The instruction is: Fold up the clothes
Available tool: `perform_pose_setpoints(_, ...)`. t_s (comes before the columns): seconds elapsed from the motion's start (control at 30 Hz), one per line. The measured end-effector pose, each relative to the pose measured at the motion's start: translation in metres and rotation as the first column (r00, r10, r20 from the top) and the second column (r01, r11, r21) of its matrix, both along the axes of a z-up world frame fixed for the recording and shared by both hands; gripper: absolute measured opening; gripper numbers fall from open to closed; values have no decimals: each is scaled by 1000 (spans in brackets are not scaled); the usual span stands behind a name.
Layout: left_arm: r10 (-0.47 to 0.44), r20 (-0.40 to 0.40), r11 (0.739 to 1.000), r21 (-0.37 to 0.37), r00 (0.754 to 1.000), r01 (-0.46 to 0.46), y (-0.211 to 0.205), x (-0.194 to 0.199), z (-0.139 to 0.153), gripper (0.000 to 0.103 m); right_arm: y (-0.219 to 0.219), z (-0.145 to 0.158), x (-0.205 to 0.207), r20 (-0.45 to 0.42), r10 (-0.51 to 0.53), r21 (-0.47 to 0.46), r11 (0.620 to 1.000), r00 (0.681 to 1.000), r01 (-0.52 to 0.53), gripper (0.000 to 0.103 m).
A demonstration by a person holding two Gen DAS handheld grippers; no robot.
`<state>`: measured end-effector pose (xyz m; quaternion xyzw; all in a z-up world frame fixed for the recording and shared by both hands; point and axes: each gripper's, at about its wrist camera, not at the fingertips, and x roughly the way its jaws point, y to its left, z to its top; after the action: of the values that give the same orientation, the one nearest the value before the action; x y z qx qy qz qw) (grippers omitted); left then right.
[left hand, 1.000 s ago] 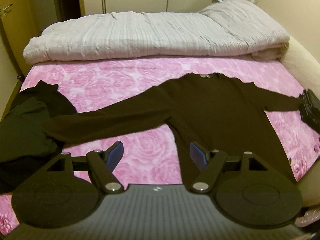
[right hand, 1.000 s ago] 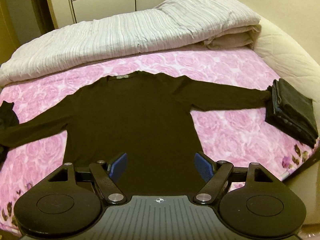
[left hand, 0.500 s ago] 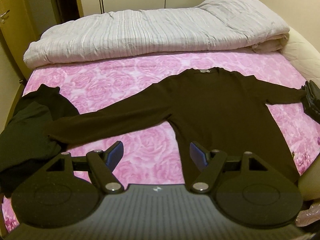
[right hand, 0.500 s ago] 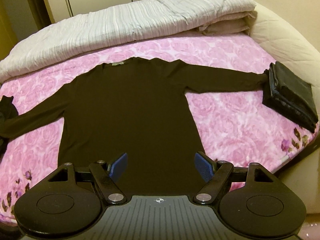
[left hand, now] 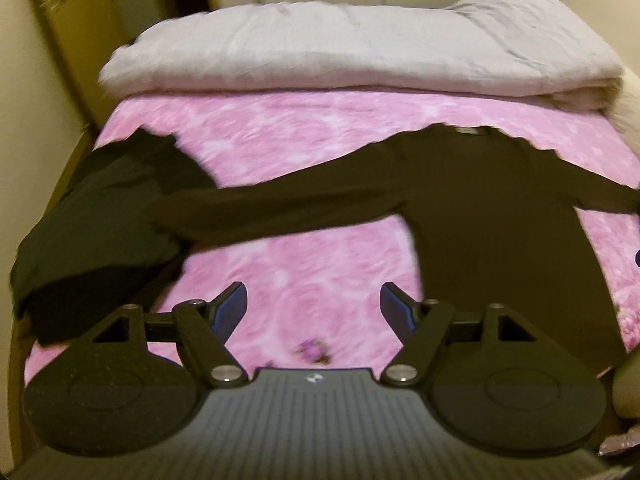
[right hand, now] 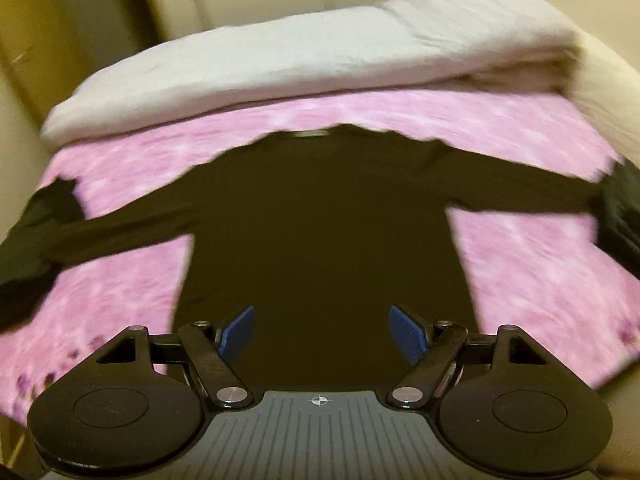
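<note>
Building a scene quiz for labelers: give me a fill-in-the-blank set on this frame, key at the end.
1. The long-sleeved top lies spread flat on a ___ floral sheet.
2. Both the left gripper and right gripper are ___.
3. Rolled at the bed's far end is a ___ duvet.

Missing: pink; open; white

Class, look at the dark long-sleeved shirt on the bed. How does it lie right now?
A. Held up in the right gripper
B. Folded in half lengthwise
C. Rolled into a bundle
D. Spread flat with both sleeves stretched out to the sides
D: the shirt lies flat on the pink sheet, one sleeve reaching out to each side.
</note>
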<state>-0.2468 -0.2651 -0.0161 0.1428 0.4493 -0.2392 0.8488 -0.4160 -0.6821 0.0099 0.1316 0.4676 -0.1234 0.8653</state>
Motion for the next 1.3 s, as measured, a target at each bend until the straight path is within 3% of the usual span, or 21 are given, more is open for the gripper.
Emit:
perform_pose_setpoints(0.1, 78, -15, 997, 8, 997, -78, 39, 18, -9, 70, 46, -4, 43, 14, 159, -4, 987, 987, -159, 77)
perform_pose_setpoints(0.2, 150, -24, 989, 0, 988, -150, 81, 45, -20, 70, 103, -10, 92, 43, 331, -23, 944, 943, -330, 77)
perform_pose_setpoints(0.4, 171, -11, 985, 25, 985, -171, 144, 111, -47, 70, 230, -39, 192, 72, 588, -67, 809, 806, -584, 75)
perform_pose_setpoints(0.47, 161, 1, 986, 39, 987, -161, 160, 132, -56, 70, 271, -53, 225, 80, 657, -86, 754, 750, -652, 71)
perform_pose_setpoints(0.6, 135, 29, 989, 54, 990, -137, 185, 169, -77, 70, 347, -97, 290, 72, 772, -129, 635, 632, -762, 48)
perform_pose_setpoints(0.67, 119, 43, 990, 72, 992, -122, 191, 183, -89, 70, 379, -122, 320, 68, 808, -150, 588, 585, -795, 45)
perform_pose_setpoints(0.87, 144, 19, 986, 81, 989, -145, 209, 202, -119, 70, 450, -196, 371, 10, 873, -213, 478, 488, -852, 42)
perform_pose_setpoints(1.07, 183, -39, 980, 82, 982, -179, 225, 210, -145, 70, 473, -237, 395, -104, 871, -286, 436, 480, -853, 27)
perform_pose_setpoints(1.13, 175, -41, 981, 87, 984, -171, 224, 210, -148, 70, 472, -237, 397, -93, 876, -288, 431, 473, -855, 5)
perform_pose_setpoints(1.17, 167, -40, 983, 89, 985, -163, 223, 210, -148, 70, 471, -233, 397, -78, 878, -299, 432, 472, -851, 5)
perform_pose_setpoints(1.2, 157, -37, 984, 87, 987, -154, 221, 209, -147, 70, 469, -229, 397, -57, 876, -301, 442, 478, -845, 4)
perform_pose_setpoints(1.3, 130, -40, 989, 77, 991, -126, 209, 210, -145, 70, 454, -208, 403, 32, 839, -240, 534, 543, -811, 4)
